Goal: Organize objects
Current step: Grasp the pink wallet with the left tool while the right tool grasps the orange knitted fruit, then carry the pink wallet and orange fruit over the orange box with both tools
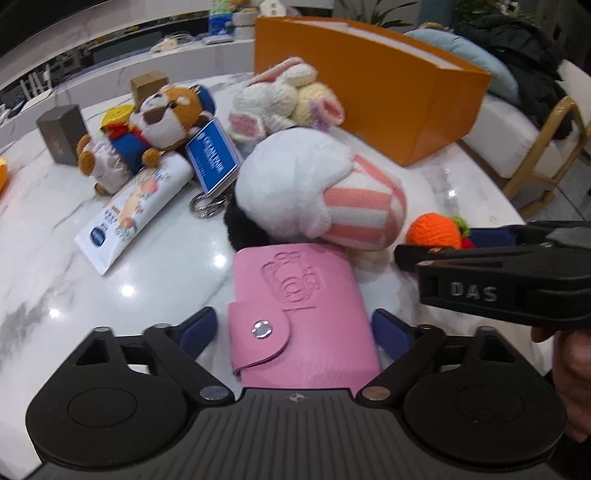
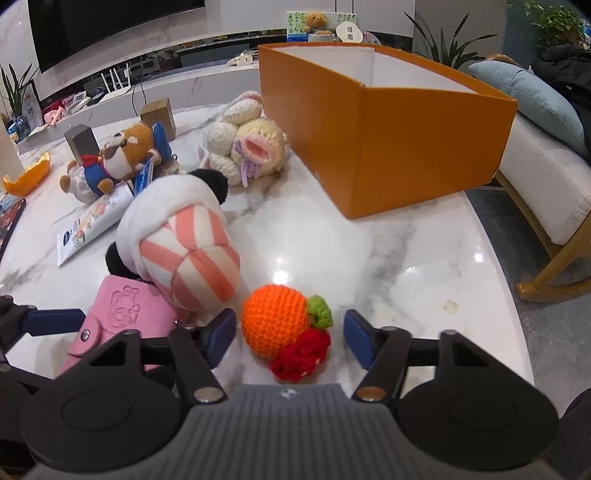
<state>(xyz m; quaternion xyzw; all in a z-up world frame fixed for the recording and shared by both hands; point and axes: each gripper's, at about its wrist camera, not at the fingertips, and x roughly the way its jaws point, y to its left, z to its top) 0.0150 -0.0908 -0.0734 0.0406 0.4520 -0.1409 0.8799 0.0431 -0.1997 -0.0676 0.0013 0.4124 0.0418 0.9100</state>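
A white marble table (image 2: pixel 406 236) with grey veining fills both views, glossy enough to throw back spots of ceiling light. Its curved edge falls away on the right to a dark floor, where a wooden rocking chair (image 2: pixel 546 206) with a white seat and a blue cushion (image 2: pixel 532 92) stands. Behind the table runs a long marble ledge below a dark screen (image 2: pixel 110 29), and leafy plants stand at both sides.

On the table, an open orange box (image 2: pixel 388 122) with a white inside sits toward the back right. Just left of it lies a crocheted bunny (image 2: pixel 243 144); further left, a bear (image 2: pixel 118 155) rests on a printed tube (image 1: pixel 136 206), near a blue tag (image 1: pixel 214 158) and two small cartons.

The left gripper (image 1: pixel 295 328) stands spread wide, its blue pads either side of a pink wallet (image 1: pixel 303 314) lying flat, not pressing on it. A white-and-pink striped plush (image 1: pixel 314 195) touches the wallet's far end.

The right gripper (image 2: pixel 290 332) frames a crocheted orange (image 2: pixel 273 321) with green and red bits; gaps show at both pads, so nothing is pinched.
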